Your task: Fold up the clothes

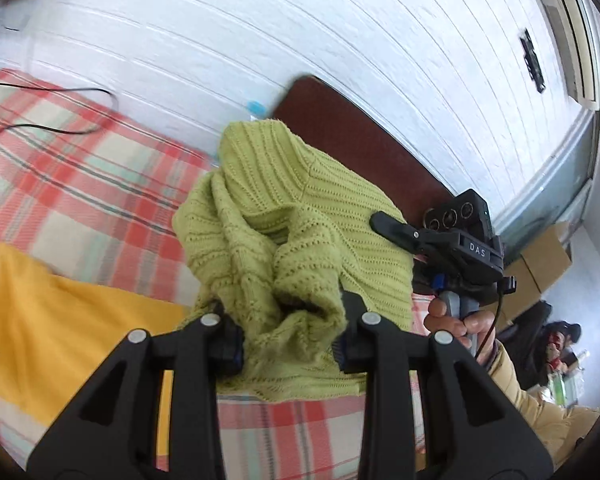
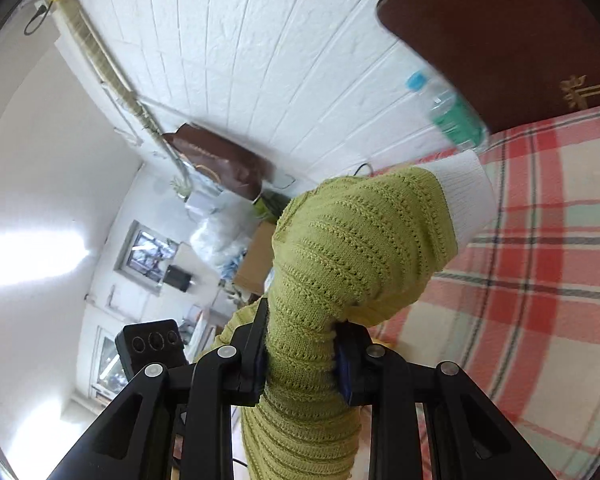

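Nearest in the left wrist view, the left gripper (image 1: 290, 344) is clenched on a bunched part of the green sweater (image 1: 284, 216); the knit fills the gap between its pads. In the right wrist view, the right gripper (image 2: 300, 364) grasps the same sweater at a thick roll of knit, which looks like a sleeve with a white cuff (image 2: 466, 196) at its far end.

The sweater hangs lifted above the bed (image 1: 80, 184), not flat on the plaid sheet. From each gripper it runs forward and upward, and its long axis goes roughly from one gripper across to the other. Both hold it, so neither is nearer; I judge the coming move must spread the two grips apart along this axis and lay the garment down on the free sheet.

A yellow cloth (image 1: 60, 320) lies on the bed near its left edge. Farther, a bottle (image 2: 448, 108) stands by the dark headboard (image 2: 512, 32) at the wall. The right device, seen from the left camera, reads "DAS" (image 1: 478, 251).
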Tool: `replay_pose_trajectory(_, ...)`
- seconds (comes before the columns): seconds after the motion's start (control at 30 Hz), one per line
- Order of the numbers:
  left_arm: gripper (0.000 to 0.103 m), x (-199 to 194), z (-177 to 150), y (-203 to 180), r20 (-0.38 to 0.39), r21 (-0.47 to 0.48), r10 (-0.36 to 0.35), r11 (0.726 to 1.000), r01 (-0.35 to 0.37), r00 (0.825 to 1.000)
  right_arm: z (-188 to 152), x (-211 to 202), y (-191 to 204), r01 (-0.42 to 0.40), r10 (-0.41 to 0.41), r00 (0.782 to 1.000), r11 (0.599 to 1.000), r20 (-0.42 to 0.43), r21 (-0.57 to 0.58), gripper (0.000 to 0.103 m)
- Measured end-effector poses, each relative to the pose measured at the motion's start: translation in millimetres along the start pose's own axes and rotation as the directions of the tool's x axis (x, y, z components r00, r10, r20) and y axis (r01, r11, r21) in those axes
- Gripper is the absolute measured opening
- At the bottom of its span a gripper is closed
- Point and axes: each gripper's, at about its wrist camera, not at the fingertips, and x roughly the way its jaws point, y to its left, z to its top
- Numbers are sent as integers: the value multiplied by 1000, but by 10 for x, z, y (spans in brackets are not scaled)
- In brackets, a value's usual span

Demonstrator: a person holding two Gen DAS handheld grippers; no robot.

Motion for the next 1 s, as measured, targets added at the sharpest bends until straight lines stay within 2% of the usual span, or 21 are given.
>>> replay_pose_trajectory(0.23,33,-597,-147,781,62,-96,143,986,-137,988,-236,1167,174,-35,36,990,999,-134,10,27)
replay_pose_trajectory(0.4,33,-711,-392,1340,51,-196,178,967,-165,983,-481,1719,113,8,-5,977,1000,-212,14,26)
replay_pose_trajectory(0.57,33,-556,-689,1588,11,-249,195,951,-186,981,-709,1910,-64,79,-76,961,997,-266,2,26)
replay_pose_trajectory(0.77,34,-445,-862,1622,22,-269,179,948,-167,984,-844,1941,-277,151,-147,947,988,-285,-7,27)
replay_pose_trajectory(1.0,38,-386,-1005,1620,19,-270,212,942,-199,977,-905,1968,-342,226,-242,924,970,-296,-86,35)
